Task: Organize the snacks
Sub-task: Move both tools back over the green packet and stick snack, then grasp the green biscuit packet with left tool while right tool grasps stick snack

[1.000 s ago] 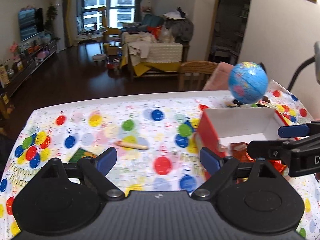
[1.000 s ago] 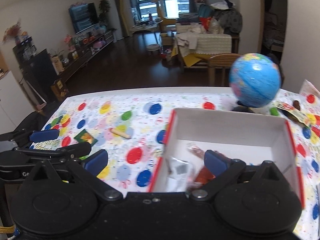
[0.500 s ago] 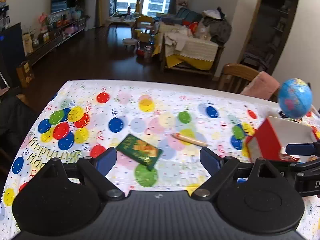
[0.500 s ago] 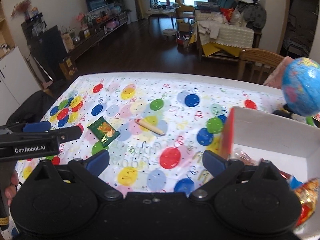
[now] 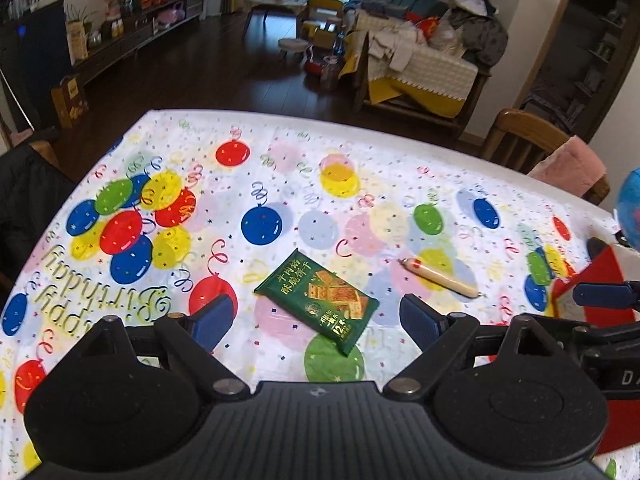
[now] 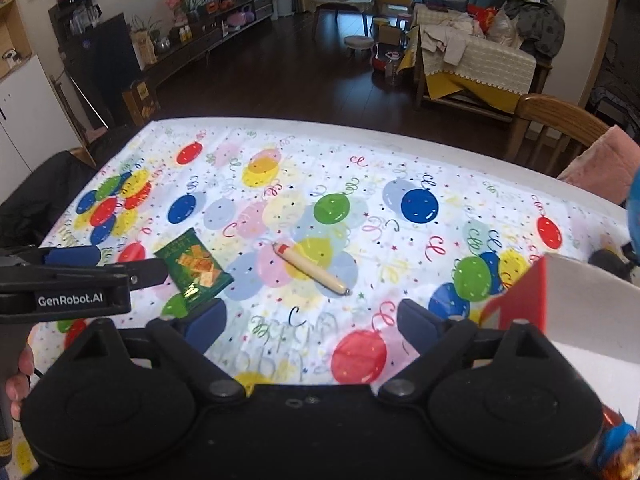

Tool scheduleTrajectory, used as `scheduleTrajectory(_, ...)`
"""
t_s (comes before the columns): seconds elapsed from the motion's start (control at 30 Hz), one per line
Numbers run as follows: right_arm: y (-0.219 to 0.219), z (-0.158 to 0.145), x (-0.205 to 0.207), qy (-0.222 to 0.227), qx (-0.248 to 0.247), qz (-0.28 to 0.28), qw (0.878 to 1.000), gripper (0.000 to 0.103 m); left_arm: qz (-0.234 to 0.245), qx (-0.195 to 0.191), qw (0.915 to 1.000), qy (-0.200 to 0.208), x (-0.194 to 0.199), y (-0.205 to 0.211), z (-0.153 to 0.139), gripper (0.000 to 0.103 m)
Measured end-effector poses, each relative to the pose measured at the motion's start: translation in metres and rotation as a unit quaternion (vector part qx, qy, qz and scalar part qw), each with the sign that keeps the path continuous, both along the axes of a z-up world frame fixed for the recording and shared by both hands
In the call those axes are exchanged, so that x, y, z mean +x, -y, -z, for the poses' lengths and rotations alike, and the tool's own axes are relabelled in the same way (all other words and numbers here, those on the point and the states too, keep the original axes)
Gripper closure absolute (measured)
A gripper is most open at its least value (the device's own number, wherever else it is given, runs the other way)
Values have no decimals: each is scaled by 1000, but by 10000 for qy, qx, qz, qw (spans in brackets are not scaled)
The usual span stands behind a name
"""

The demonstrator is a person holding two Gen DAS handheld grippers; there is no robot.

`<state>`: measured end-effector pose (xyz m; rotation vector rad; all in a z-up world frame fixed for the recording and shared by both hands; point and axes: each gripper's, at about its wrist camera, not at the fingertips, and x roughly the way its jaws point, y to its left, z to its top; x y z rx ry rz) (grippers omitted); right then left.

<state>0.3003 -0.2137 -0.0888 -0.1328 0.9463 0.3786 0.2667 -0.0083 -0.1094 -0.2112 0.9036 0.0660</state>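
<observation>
Over a table spread with a balloon-print birthday cloth (image 5: 280, 184), 2 hand-held grippers bear down on the last 2 loose snacks. The left gripper (image 5: 316, 316) hangs with its jaws spread wide and nothing between them, lined up on a green cracker packet (image 5: 320, 300) that lies flat on the cloth just ahead of its fingertips. The right gripper (image 6: 308, 320), also empty, is narrowing its jaws as it points toward a sausage stick (image 6: 312, 268) lying at a slant near the packet but not touching it. At the right edge stands the red-and-white box (image 6: 576, 300) that looks meant for the snacks, with a wrapped snack (image 6: 616, 452) visible low in the right wrist view. The step in hand appears to be the reach for a double pick-up. Next, each tool likely needs to drop until its pads straddle its item, the left across the packet's short width, the right across the stick's thin body, then close and carry to the box.
</observation>
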Motion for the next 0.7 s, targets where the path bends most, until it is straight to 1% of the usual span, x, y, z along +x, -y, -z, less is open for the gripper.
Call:
scheduleTrajectory(0.2, -12, 26, 28, -117, -299, -123, 9994, 25, -79, 93, 9996, -236, 22, 3, 21, 13)
scheduleTrajectory(0.27, -15, 33, 36, -164, -369, -158, 9991, 26, -132, 51, 9995, -288, 29, 2, 26, 13)
scheduleTrajectory(0.33, -19, 39, 43, -188, -393, -242, 9988, 29, -179, 117, 9992, -333, 35, 3, 30, 13)
scheduleTrajectory(0.37, -21, 41, 45, -196, -424, -293, 9985, 29, -210, 125, 9991, -357, 38, 4, 32, 16)
scheduleTrajectory(0.4, -23, 43, 49, -206, -461, -331, 9982, 31, -246, 109, 9989, -392, 41, 4, 34, 19)
scheduleTrajectory(0.43, -26, 46, 51, -214, -486, -374, 9979, 34, -291, 88, 9986, -440, 45, 3, 36, 23)
scheduleTrajectory(0.53, -31, 52, 58, -230, -553, -483, 9970, 42, -451, 39, 9974, -553, 53, 3, 41, 24)
scheduleTrajectory(0.6, -35, 55, 63, -206, -606, -550, 9964, 45, -571, -7, 9964, -631, 58, 3, 44, 24)
scheduleTrajectory(0.7, -39, 60, 67, -177, -673, -647, 9955, 46, -757, 50, 9946, -702, 64, 4, 45, 24)
